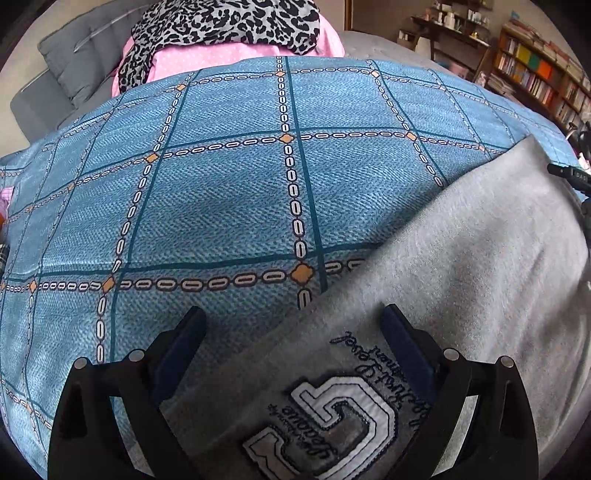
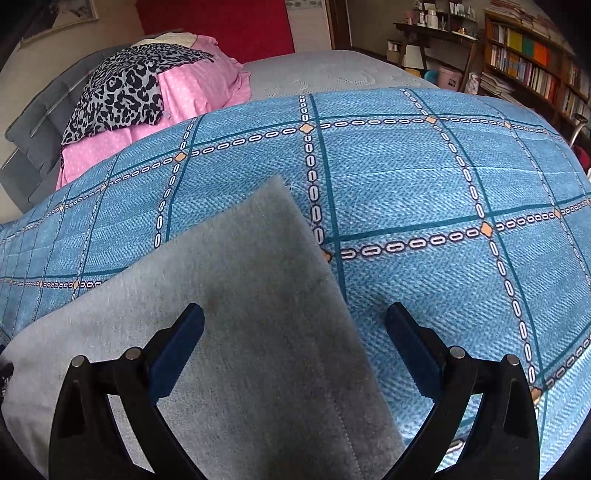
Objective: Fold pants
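Grey sweatpants (image 1: 461, 266) lie flat on a blue checked bedspread (image 1: 229, 192). A white and grey number patch with script lettering (image 1: 332, 417) is on the cloth. My left gripper (image 1: 293, 321) is open, its jaws astride the pants' edge by the patch. In the right wrist view the pants (image 2: 236, 295) show a hemmed end with a corner pointing away. My right gripper (image 2: 295, 317) is open, one finger over the grey cloth, the other over the bedspread (image 2: 443, 192).
Pink dotted bedding (image 2: 199, 88) with a leopard-print cloth (image 2: 122, 88) lies at the bed's far end, beside a grey cushion (image 1: 81, 48). Bookshelves (image 2: 528, 62) and a cluttered table (image 2: 432, 33) stand at the far right.
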Available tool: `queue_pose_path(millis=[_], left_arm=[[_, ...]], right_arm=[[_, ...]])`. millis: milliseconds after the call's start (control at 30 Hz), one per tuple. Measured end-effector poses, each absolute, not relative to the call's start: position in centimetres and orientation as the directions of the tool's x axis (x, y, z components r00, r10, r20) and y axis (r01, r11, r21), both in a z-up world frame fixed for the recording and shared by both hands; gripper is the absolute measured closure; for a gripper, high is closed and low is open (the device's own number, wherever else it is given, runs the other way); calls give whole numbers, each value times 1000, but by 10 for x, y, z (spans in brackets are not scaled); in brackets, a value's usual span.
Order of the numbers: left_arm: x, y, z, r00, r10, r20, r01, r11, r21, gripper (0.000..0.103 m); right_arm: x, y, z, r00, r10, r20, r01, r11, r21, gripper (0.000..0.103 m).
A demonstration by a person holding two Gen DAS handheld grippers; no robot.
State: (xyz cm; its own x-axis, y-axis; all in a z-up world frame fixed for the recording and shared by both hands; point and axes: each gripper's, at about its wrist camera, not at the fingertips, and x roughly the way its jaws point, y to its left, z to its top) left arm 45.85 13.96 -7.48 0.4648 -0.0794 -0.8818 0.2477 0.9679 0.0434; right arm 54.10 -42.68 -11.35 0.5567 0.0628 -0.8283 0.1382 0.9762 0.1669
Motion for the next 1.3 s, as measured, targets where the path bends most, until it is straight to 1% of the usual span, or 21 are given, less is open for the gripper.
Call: queue_pose_path(millis=[33,100,133,167,200,267,300,433,500,533,600,733,833,867,933,967,1000,1033,1067,1200,1300], left_arm=[[460,140,-76,457,-89,-885,247,969,30,8],[462,140,-75,461,-109,-881,252,968,12,16],[461,140,-73,465,-126,-876,262,965,1,26],[459,139,-71,470,-143,-871,271,963,-11,40],[458,138,-69,468,-163,-868,277,960,-31,48],[458,136,-67,462,-191,-866,270,961,-68,72],[459,134,-66,465,-191,-864,262,962,-72,81],[462,128,-53,537,-148,-831,224,974,-28,90],[460,125,-38,620,-80,-781,182,982,44,103],[461,126,-29,668,-22,-744,144,984,100,103],[466,136,-17,712,-15,-703,98,992,77,103],[482,150,-33,649,-46,-759,87,996,15,103],[480,153,-53,600,-72,-797,107,994,-9,103],[481,153,-58,573,-71,-817,117,993,-4,103],[483,154,-66,536,-75,-841,123,992,-10,101],[483,154,-66,528,-87,-845,132,991,-20,93],[482,155,-65,525,-98,-846,140,990,-28,68],[480,155,-63,529,-100,-842,141,990,-29,47],[476,157,-59,548,-95,-831,136,990,-23,18],[467,149,-57,540,-101,-836,209,978,17,16],[471,141,-74,530,27,-847,193,969,152,14]], right_arm=[[543,-425,-116,553,71,-830,126,978,168,7],[546,-420,-117,555,47,-830,113,985,132,35],[545,-416,-117,565,40,-824,107,987,121,46],[545,-415,-115,570,35,-821,102,988,113,68],[545,-414,-113,576,14,-817,110,989,95,83],[544,-414,-106,599,-13,-801,118,990,72,95],[544,-412,-101,621,-34,-783,115,992,49,95],[547,-401,-74,719,-93,-689,115,993,-14,96],[550,-395,-60,762,-133,-633,135,990,-45,96],[551,-391,-54,784,-165,-598,152,986,-72,96],[558,-386,-46,807,-200,-556,180,979,-91,96],[577,-372,-59,811,-279,-513,205,959,-198,95],[599,-368,-92,740,-299,-602,172,950,-260,90],[609,-369,-102,693,-277,-665,139,957,-253,83],[612,-377,-104,665,-272,-695,155,961,-228,71],[609,-381,-100,672,-277,-687,179,961,-212,55],[603,-385,-95,682,-279,-676,200,960,-195,43],[597,-388,-88,693,-278,-665,215,960,-178,41],[591,-389,-81,701,-278,-657,226,960,-166,39],[569,-376,-61,729,-141,-670,136,989,-59,28],[562,-352,-63,704,-19,-710,1,1000,-26,21]])
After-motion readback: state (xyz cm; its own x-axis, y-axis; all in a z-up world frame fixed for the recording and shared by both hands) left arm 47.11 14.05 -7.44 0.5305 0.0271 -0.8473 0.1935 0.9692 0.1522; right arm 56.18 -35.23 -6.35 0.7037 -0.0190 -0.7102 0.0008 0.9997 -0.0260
